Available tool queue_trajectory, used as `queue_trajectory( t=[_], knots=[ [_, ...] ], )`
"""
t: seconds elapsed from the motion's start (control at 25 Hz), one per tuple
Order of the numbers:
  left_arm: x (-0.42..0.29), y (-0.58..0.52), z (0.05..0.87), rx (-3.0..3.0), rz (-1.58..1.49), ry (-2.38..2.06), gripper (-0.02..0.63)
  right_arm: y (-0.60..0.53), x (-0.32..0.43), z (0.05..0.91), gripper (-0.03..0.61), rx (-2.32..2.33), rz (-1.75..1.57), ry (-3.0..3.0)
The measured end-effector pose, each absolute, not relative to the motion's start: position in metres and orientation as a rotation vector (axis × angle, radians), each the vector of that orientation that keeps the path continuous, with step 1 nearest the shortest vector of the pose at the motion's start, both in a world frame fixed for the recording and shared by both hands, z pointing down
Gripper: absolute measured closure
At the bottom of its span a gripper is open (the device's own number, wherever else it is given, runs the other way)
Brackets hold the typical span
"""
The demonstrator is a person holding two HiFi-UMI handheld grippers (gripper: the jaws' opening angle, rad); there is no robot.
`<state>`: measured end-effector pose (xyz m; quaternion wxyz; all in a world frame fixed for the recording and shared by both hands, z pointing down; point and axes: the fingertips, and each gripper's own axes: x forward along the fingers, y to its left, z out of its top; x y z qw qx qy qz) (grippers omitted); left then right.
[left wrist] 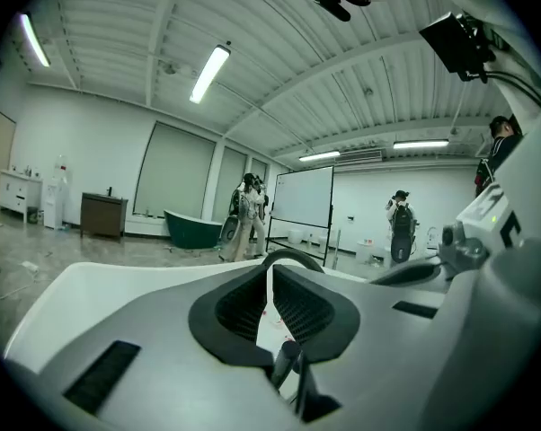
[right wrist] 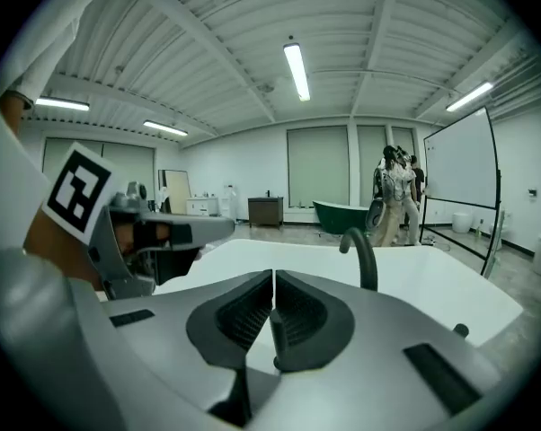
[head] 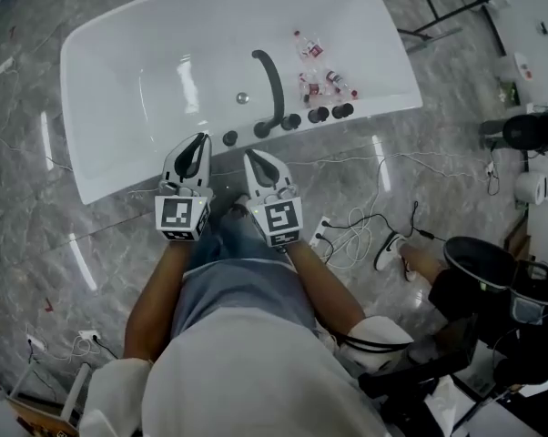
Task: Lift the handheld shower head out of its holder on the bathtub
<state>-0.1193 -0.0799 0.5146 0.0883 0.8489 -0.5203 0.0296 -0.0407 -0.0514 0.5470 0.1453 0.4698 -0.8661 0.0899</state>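
A white bathtub lies ahead on the marble floor. A black arched spout rises from its near rim, with a row of black fittings to its right. I cannot tell which of them is the shower head. My left gripper and right gripper hover side by side just short of the rim, both shut and empty. The left gripper view shows the spout past the closed left gripper. In the right gripper view the spout stands beyond the closed right gripper.
Small bottles lie inside the tub near a drain. White cables and a power strip trail over the floor at the right, beside a black bin. People and a green tub stand far across the room.
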Motion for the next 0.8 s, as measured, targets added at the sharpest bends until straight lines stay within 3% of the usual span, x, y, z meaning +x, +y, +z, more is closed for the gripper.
queue_trajectory(
  t=[0.08,0.12,0.16,0.28,0.56,0.64,0.8],
  knots=[
    [-0.122,-0.083,0.526,2.504,0.091,-1.562,0.594,-0.058,-0.043,0.584,0.556,1.322,0.298,-2.469],
    [-0.123,-0.088,0.533,2.492,0.089,-1.572,0.594,-0.064,-0.044,0.605,0.528,1.298,0.316,-2.458],
    [-0.124,-0.093,0.54,2.48,0.088,-1.585,0.594,-0.07,-0.046,0.626,0.434,1.271,0.333,-2.446],
    [-0.127,-0.099,0.565,2.452,0.105,-1.616,0.594,-0.086,-0.053,0.682,0.37,1.221,0.364,-2.41],
    [-0.126,-0.106,0.618,2.389,0.151,-1.639,0.594,-0.135,-0.06,0.742,0.365,1.296,0.284,-2.291],
    [-0.127,-0.105,0.616,2.377,0.138,-1.639,0.594,-0.137,-0.068,0.741,0.434,1.273,0.26,-2.274],
    [-0.125,-0.109,0.61,2.389,0.134,-1.63,0.594,-0.135,-0.071,0.736,0.434,1.231,0.258,-2.277]
  ],
)
